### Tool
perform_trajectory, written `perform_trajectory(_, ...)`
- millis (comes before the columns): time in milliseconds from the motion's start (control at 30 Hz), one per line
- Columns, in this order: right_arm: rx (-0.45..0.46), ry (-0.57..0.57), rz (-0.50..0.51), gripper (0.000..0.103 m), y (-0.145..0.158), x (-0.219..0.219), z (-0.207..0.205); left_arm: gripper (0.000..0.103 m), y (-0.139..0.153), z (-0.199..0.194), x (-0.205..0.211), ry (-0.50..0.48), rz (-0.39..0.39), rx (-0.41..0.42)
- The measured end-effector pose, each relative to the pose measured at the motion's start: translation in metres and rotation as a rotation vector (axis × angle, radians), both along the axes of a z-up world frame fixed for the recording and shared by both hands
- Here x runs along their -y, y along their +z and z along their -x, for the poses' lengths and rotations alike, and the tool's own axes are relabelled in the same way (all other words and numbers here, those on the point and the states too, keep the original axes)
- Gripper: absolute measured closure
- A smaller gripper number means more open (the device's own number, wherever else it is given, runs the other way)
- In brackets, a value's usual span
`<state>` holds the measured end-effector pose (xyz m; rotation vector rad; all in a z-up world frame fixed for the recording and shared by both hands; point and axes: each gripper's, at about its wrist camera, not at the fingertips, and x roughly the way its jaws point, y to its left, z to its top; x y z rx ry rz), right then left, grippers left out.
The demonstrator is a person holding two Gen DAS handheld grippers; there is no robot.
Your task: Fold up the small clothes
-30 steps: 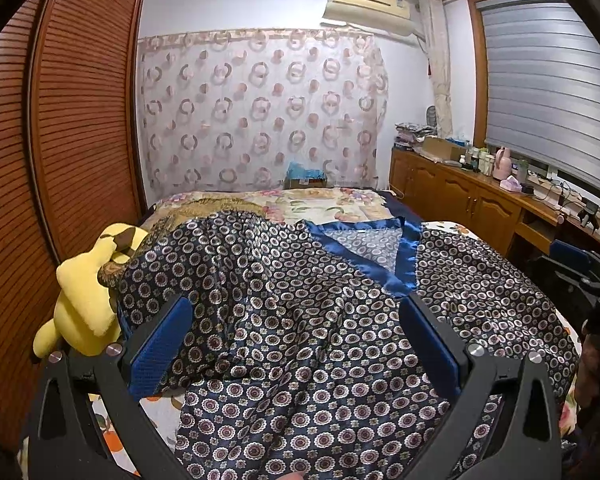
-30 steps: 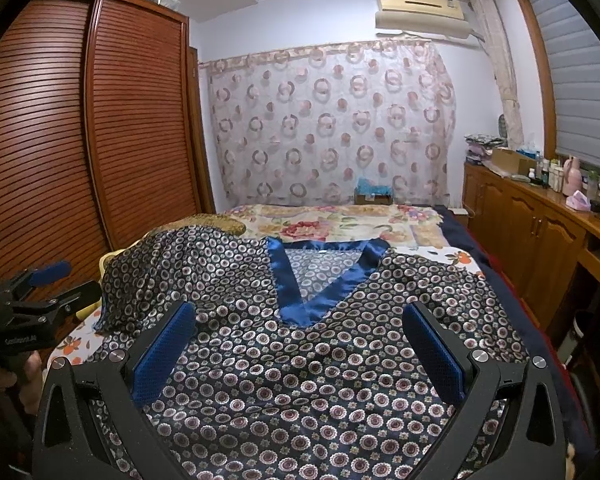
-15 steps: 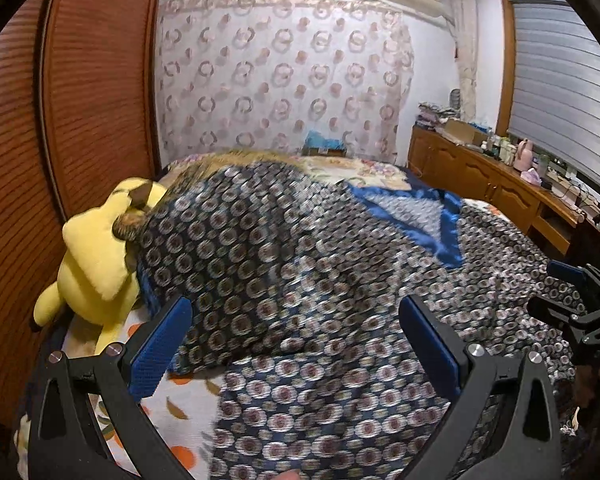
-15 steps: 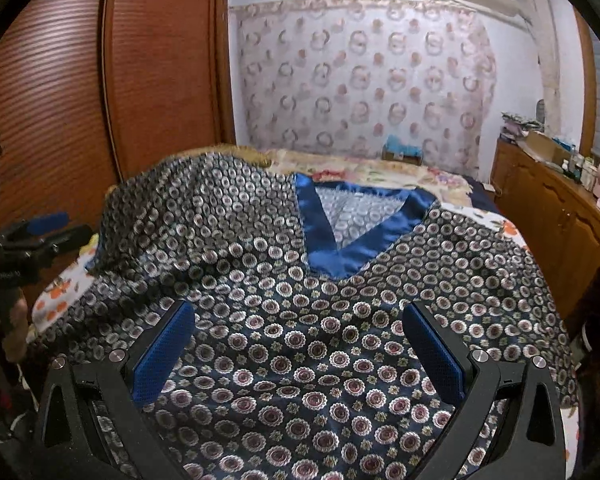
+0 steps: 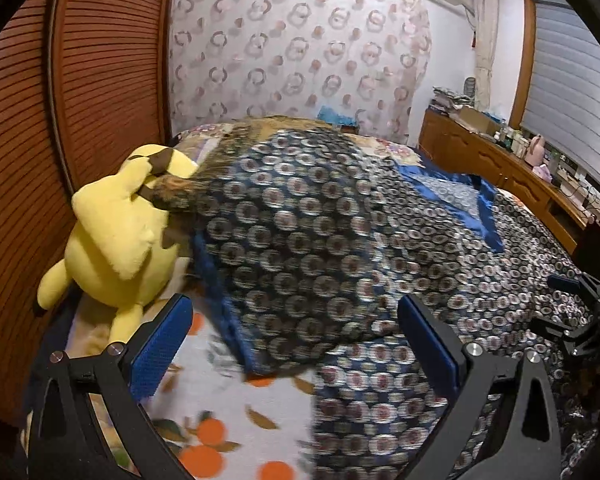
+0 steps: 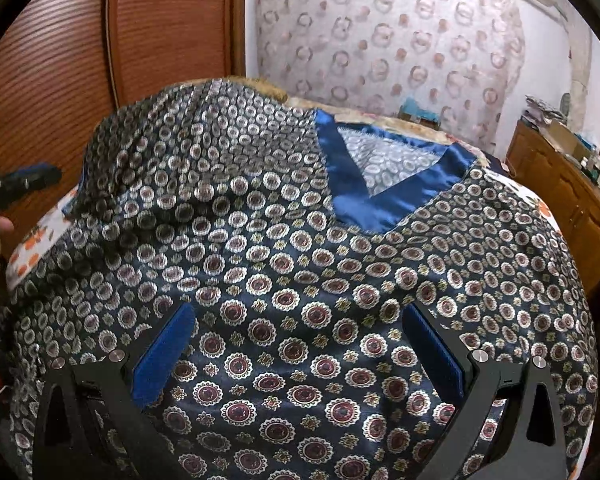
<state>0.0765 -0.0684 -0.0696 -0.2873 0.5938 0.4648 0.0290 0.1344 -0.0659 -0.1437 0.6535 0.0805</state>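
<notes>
A dark navy satin top with round medallions and a blue V-neck band lies spread front-up over the bed. My right gripper hovers open just above its lower front, with nothing between the pads. My left gripper is open too, low over the top's left side, where the sleeve bulges up and its blue cuff edge hangs over the sheet. The sleeve looks blurred in the left wrist view. Each gripper shows in the other's view: right gripper, left gripper.
A yellow plush toy leans at the bed's left edge against the louvred wardrobe. The white sheet with orange fruit print shows bare beside the sleeve. A wooden sideboard with clutter runs along the right wall.
Both grippers have dropped lower and closer to the top. The left one has swung left toward the sleeve and plush toy. Both stay open.
</notes>
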Motion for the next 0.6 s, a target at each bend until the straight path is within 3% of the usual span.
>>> perform_trajectory(333, -0.001, 0.006, -0.003, 0.0, -0.002, -0.001, 0.001, 0.041, -0.021, -0.035, -0.035, -0.015, 0.089, -0.109)
perform_trajectory(600, -0.015, -0.002, -0.018, 0.0, -0.004, 0.001, 0.0, 0.045, -0.039, -0.05, -0.045, -0.025, 0.114, -0.168)
